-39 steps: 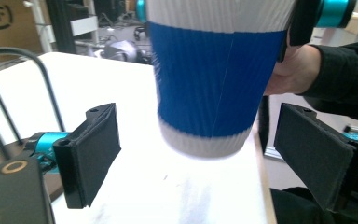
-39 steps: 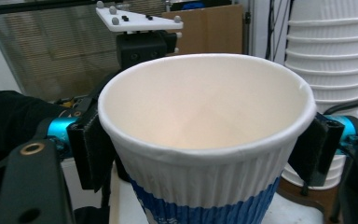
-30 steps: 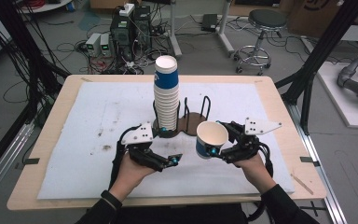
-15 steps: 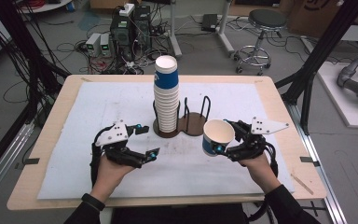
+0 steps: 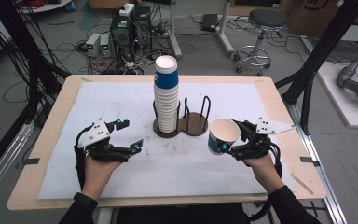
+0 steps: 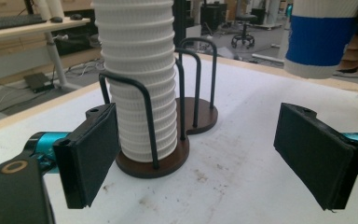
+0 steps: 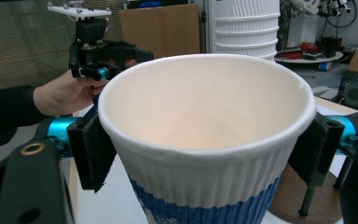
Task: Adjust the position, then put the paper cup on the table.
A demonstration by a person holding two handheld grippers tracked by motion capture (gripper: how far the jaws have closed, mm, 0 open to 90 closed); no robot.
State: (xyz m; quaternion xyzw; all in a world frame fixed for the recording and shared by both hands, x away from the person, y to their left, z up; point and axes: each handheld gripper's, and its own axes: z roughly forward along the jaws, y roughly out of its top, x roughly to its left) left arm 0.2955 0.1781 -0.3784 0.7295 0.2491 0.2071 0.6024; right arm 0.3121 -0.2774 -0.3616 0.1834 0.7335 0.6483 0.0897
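High view shows the right gripper (image 5: 223, 145) clamping an upright blue-and-white ribbed paper cup (image 5: 223, 135), the empty wire-and-wood holder bay (image 5: 196, 122) just beyond its fingers. Left gripper (image 5: 127, 136) is agape and empty; the tall stack of paper cups (image 5: 166, 98) lies ahead between its jaws.

- left gripper (image 5: 127, 134): black body, white-grey three-cornered plate on top, teal-blue joints at the jaw bases, flat black rectangular pads (image 6: 92, 154)
- brass-ringed hole in black bracket
- right gripper (image 5: 225, 138): same black build, pale plate, teal accents
- black cable trails down
- person's sleeves (image 5: 78, 211): black, long
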